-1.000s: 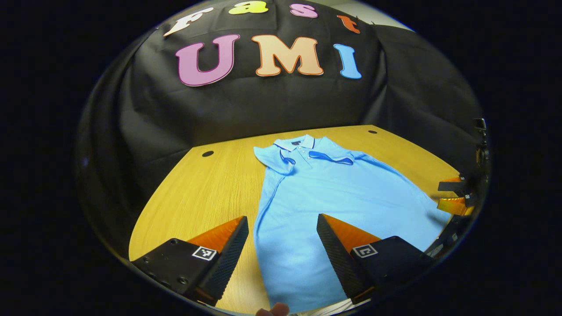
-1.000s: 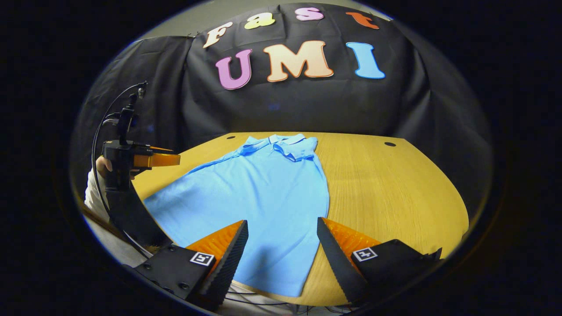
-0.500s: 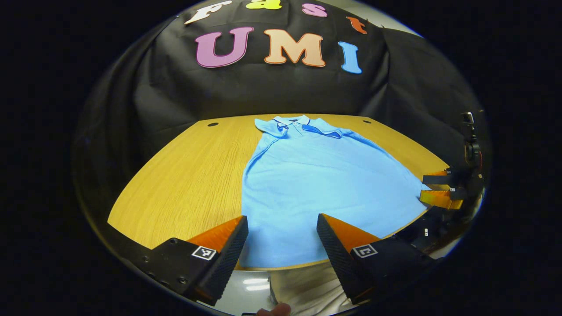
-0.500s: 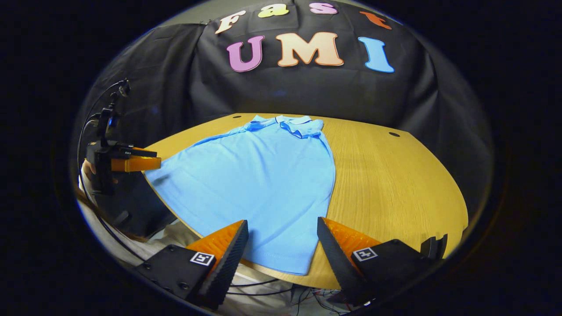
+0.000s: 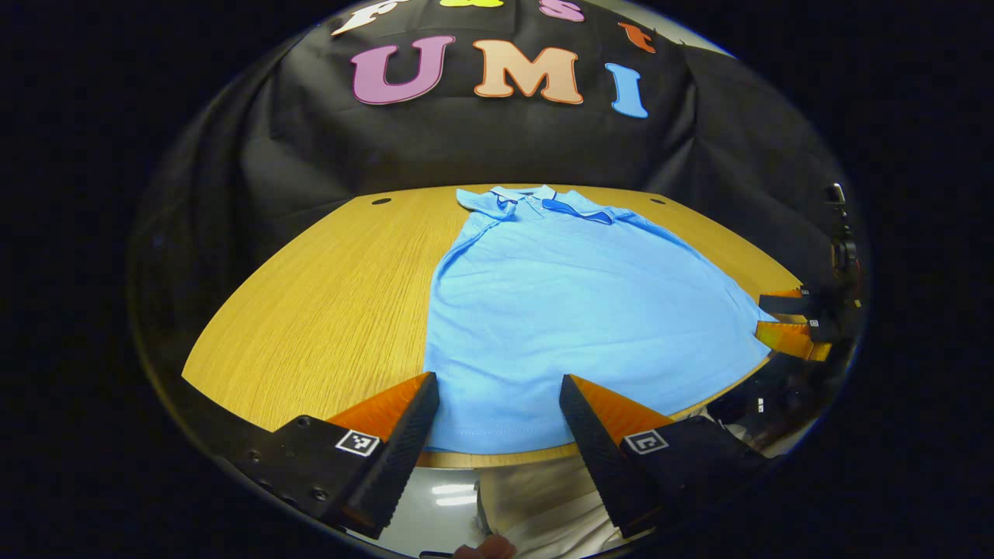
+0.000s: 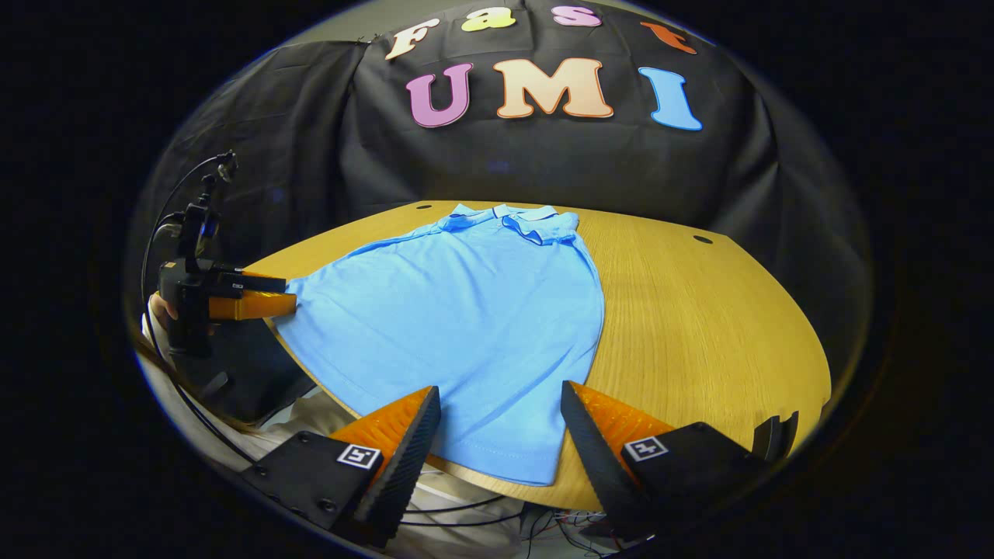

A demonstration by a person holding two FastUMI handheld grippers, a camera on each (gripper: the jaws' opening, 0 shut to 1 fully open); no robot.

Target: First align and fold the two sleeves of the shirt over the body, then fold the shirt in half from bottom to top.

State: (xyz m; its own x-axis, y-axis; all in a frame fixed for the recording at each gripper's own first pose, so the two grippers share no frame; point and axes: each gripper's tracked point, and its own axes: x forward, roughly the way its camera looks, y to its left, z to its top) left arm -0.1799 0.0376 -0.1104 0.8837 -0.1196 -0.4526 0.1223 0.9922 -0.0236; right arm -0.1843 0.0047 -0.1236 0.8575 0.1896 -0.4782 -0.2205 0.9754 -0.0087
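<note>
Left gripper view: your left gripper (image 5: 497,404) has its jaws spread wide with nothing between them, hovering at the near table edge over the hem of the shirt (image 5: 567,310). Shirt lies flat on the wooden table (image 5: 326,303), collar at the far end by the black cloth wall, both sleeves folded in over the chest near the collar, body not yet folded in half. Two small dark holes in the tabletop (image 5: 380,201) sit near the far edge. Below the table edge you get pale fabric, likely your clothing, cut off; a fingertip pokes in at the very bottom edge. At the far right your right gripper (image 5: 784,318) sits just beside the shirt's hem corner, fingers parted, partly cut off by the lens rim, so I cannot tell whether it touches the cloth. Right gripper view: at the left, the left gripper (image 6: 256,296) and the hand (image 6: 163,307) holding it are mostly hidden behind the body; cable loops above it. Right gripper (image 6: 501,407) is released, empty, fingers straddling the hem at the near edge. Cables hang under the table, hard to make out. Square coded markers on the finger mounts; no readable brand on the shirt.
</note>
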